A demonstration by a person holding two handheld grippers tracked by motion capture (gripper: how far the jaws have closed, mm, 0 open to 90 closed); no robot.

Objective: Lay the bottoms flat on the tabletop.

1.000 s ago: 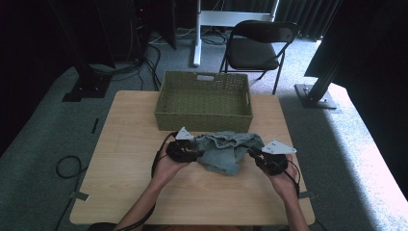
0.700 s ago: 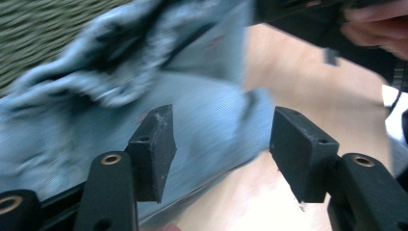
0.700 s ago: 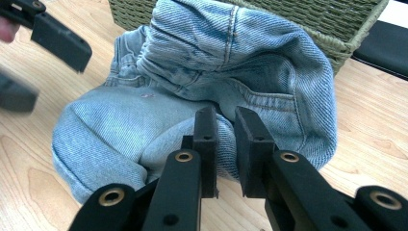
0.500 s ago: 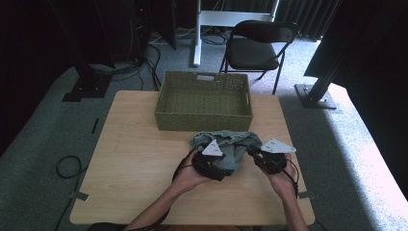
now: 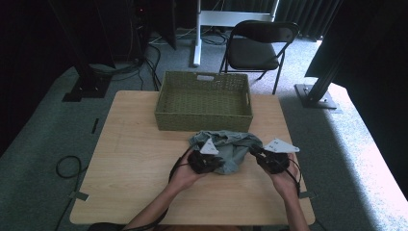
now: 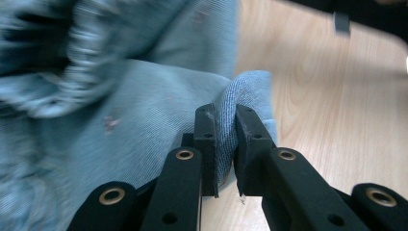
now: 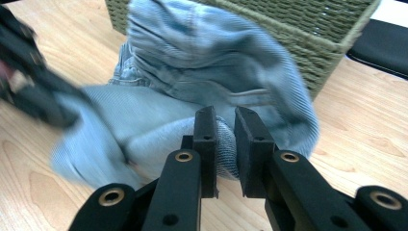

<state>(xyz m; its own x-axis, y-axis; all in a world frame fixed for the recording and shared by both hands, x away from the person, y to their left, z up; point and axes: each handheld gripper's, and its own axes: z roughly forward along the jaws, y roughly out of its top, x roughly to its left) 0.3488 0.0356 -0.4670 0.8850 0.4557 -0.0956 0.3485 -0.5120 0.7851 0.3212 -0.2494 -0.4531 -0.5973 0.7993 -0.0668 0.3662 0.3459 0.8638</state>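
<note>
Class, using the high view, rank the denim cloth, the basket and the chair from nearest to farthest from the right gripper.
1. Denim cloth: pinched by the right gripper, on the table.
2. Basket: behind the cloth, at the table's far edge.
3. Chair: on the floor beyond the table.

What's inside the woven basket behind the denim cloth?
The basket shows nothing inside, just its woven floor; its front wall hides the near strip of that floor. The denim cloth lies outside, on the table.
</note>
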